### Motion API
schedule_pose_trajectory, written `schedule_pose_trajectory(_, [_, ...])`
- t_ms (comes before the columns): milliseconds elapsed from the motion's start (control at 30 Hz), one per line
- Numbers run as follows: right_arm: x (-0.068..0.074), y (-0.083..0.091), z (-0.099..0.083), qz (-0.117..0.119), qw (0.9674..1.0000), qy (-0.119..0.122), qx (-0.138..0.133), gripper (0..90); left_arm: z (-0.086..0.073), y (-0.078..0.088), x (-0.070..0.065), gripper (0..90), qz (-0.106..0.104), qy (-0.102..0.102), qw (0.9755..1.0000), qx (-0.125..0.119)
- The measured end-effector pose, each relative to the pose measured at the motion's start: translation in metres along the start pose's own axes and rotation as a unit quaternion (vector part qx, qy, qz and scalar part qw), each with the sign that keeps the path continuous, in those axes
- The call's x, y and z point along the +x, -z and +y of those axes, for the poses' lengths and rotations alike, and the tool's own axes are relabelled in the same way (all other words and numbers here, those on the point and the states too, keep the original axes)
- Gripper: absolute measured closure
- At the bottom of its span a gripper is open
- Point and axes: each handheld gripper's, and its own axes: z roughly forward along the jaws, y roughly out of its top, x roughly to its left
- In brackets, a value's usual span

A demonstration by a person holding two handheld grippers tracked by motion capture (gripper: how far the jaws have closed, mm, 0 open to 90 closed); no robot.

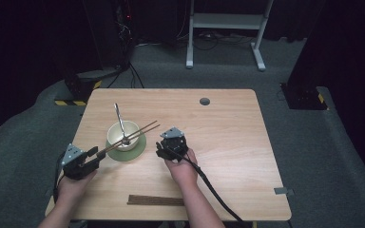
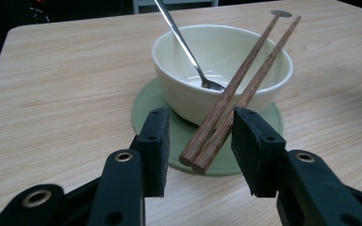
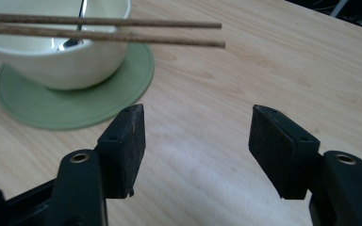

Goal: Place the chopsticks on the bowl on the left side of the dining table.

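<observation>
A pair of chopsticks [image 2: 235, 89] is laid across the rim of the cream bowl [image 2: 179, 89], butt ends sitting between the spread jaws of the left gripper [image 2: 200, 141], not pinched yet. Probably best closed squarely on both sticks together. The right gripper [image 3: 198, 136], beside the bowl, is held open and empty. No readable writing anywhere.

cream bowl [image 1: 122, 133]; green coaster [image 1: 132, 152]; brown chopsticks [image 1: 135, 132]; silver spoon [image 1: 119, 117]; pale wood-grain table [image 1: 228, 133]
</observation>
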Motion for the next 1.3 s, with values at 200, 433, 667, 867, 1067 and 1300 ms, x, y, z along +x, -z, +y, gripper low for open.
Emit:
schedule_pose_trajectory(200, [0.002,-0.018,0.014,-0.009,0.9999,0.01,0.001,36.4,0.0,0.001,0.006,56.8,0.019,0.006,0.9998,-0.005])
schedule_pose_trajectory(433, [0.001,-0.031,0.018,-0.014,0.9998,0.014,-0.001,41.9,-0.001,0.003,0.017,56.3,0.042,0.029,0.9987,-0.011])
schedule_pose_trajectory(667, [-0.003,-0.038,0.019,-0.011,0.9999,0.009,-0.01,42.5,-0.001,0.0,0.024,58.2,0.059,0.052,0.9968,-0.015])
schedule_pose_trajectory(867, [-0.005,-0.043,0.024,-0.002,0.9997,0.024,-0.009,40.9,0.002,-0.003,0.025,60.1,0.076,0.057,0.9954,-0.016])
schedule_pose_trajectory(1067, [-0.003,-0.048,0.03,0.004,0.9995,0.031,-0.008,40.5,0.003,-0.009,0.031,63.7,0.085,0.07,0.9938,-0.014])
schedule_pose_trajectory(1300, [0.0,-0.052,0.03,0.012,0.9994,0.033,-0.007,44.2,0.006,-0.016,0.031,66.9,0.079,0.069,0.9944,-0.013])
